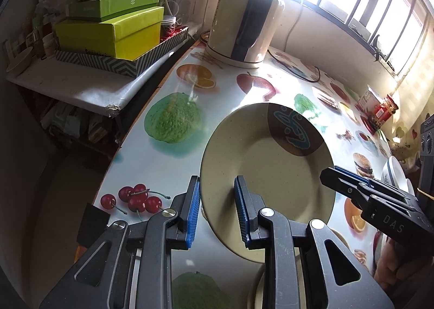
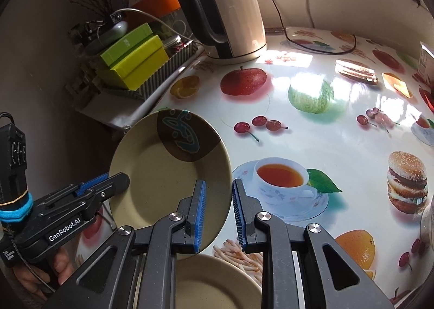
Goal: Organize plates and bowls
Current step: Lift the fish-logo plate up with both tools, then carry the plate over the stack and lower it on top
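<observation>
A beige plate with a brown patch and teal motif (image 1: 267, 173) is held tilted above the table, also seen in the right wrist view (image 2: 168, 173). My left gripper (image 1: 217, 210) straddles its left rim with blue pads; its jaws stand apart. My right gripper (image 2: 218, 214) straddles the plate's right rim, jaws also apart, and shows in the left wrist view (image 1: 350, 181). A second beige plate (image 2: 217, 282) lies flat on the table below. White bowls (image 1: 394, 176) sit at the far right.
The fruit-print table (image 2: 312, 132) carries a cream electric kettle (image 2: 233, 10) with its cord at the back. A side shelf with green boxes (image 1: 114, 29) stands left. A red jar (image 1: 385, 112) and a carton stand by the wall.
</observation>
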### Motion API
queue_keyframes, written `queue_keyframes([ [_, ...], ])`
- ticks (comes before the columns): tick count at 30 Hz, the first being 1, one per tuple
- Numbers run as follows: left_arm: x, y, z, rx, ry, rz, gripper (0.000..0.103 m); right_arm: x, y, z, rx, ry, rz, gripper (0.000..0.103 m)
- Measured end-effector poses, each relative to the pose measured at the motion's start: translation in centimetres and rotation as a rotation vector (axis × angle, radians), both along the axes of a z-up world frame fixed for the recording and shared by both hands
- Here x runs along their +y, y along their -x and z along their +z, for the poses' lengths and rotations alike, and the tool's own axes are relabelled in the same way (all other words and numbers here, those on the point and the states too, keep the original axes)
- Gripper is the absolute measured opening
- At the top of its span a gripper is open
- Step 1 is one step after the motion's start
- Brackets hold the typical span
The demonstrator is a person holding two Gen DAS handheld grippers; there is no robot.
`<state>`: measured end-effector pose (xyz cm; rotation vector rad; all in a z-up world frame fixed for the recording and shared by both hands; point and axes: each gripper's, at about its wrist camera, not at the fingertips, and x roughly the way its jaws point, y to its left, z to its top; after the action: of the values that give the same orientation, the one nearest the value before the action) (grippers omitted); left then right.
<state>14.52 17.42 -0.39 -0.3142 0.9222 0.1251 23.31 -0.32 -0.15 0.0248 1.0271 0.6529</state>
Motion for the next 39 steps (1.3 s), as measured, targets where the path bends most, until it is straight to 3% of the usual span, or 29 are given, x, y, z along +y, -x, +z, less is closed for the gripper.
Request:
queue_keyframes([
  [17, -3.4, 2.7, 1.1, -0.017, -0.008, -0.046, 0.026, -4.1, 3.8, 1.7, -0.025, -0.022, -0.043, 0.02],
  [39, -6.1, 5.9, -0.3, 0.021, 0.005, -0.085, 0.026, -7.7, 8.2, 0.7, 0.008, -0.028, -0.084, 0.02],
])
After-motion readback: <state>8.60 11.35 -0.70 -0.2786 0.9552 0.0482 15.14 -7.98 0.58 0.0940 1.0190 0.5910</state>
